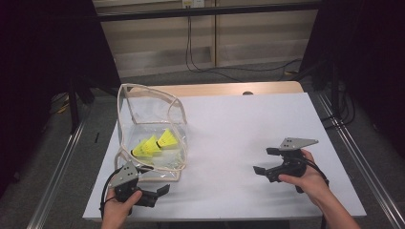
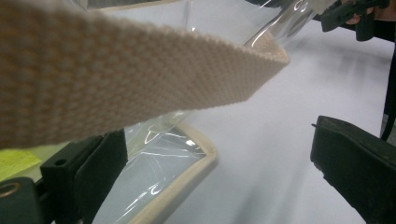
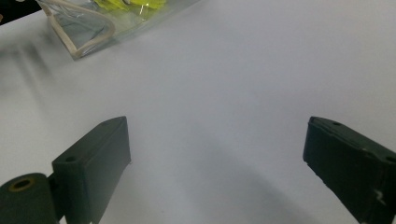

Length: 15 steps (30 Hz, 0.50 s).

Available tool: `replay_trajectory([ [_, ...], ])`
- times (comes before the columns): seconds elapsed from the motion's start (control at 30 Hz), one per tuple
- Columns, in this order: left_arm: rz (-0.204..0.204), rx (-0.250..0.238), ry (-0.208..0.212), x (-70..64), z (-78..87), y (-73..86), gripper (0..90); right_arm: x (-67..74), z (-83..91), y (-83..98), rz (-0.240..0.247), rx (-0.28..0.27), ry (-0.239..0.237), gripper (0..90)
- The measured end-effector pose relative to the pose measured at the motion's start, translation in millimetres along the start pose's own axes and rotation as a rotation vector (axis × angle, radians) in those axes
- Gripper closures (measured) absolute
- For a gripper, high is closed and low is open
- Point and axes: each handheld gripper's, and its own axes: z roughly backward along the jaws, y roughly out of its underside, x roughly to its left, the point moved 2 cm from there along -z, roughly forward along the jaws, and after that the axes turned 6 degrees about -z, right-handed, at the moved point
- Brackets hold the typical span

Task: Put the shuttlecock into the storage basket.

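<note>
While both grippers' fingers stood wide and empty, the left gripper (image 1: pixel 157 191) sat beside the clear bag (image 1: pixel 153 119) of yellow shuttlecocks (image 1: pixel 154 144), the right gripper (image 1: pixel 264 161) well apart on the counter (image 1: pixel 239 129).

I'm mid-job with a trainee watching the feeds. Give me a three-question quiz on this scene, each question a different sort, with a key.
1. True or false: the right claw is shut on a shuttlecock.
2. Multiple choice: the yellow shuttlecocks lie A) loose on the white table, B) inside the clear bag, C) between the jaws of the left claw.
3. Fill in: in the left claw's view, a beige woven ____ crosses close in front of the camera.

Key
1. False: its jaws stand wide apart over bare table.
2. B.
3. Strap, part of the bag's beige trim.
</note>
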Motion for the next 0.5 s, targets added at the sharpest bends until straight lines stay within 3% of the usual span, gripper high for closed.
replay_trajectory([
  [0.5, 0.0, 0.002, 0.003, -0.5, -0.9, 0.0, 3.7, -4.1, 6.4, 7.6, -0.009, -0.012, 0.012, 7.4],
])
